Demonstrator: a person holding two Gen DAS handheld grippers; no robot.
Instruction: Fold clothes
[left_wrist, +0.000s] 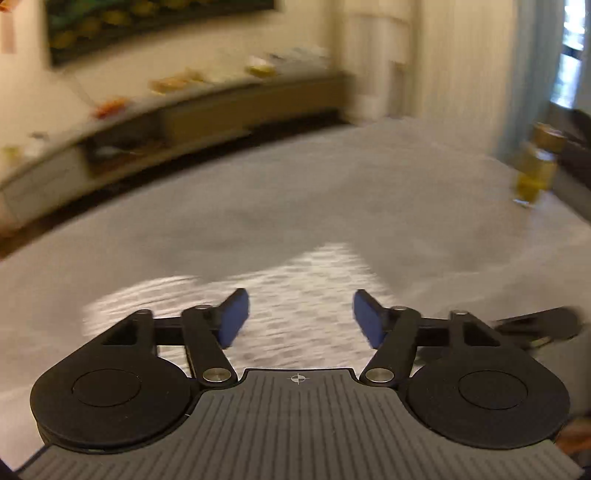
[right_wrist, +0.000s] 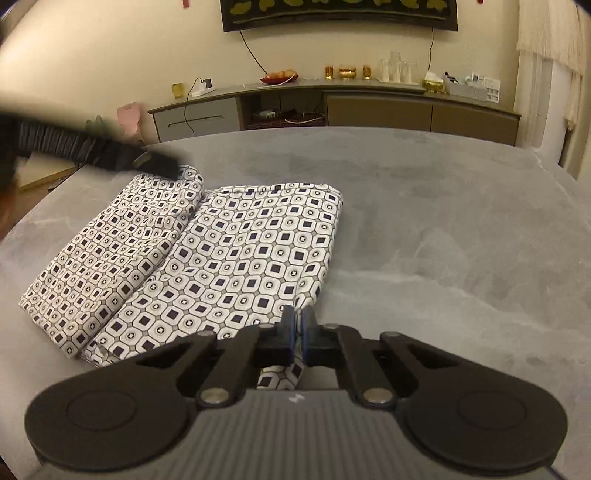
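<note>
The patterned cloth (right_wrist: 221, 258) is seen lying folded on the grey bench (right_wrist: 443, 221), in two side-by-side panels, left of the bench's middle in the right wrist view. Its near right corner is pinched between the closed blue pads of the right hand-held gripper (right_wrist: 297, 328), which is held low and level just above the bench edge, pointing across the bench toward a sideboard (right_wrist: 369, 107) along the far wall. A small flap of the cloth is visible hanging beneath the pads.

The left hand-held gripper (left_wrist: 299, 314) is held with its blue pads (left_wrist: 232, 317) wide apart and nothing between them, tilted down toward the cloth (left_wrist: 295, 291) below it. That view is heavily blurred, so whether the pads touch the fabric cannot be told. In the right wrist view the same tool is seen as a dark blurred shape (right_wrist: 147, 162) at the far left corner of the cloth, with a striped sleeve (right_wrist: 48, 140) reaching in from the left edge.

A yellowish jar (left_wrist: 535, 166) is seen at the right edge of the bench.
</note>
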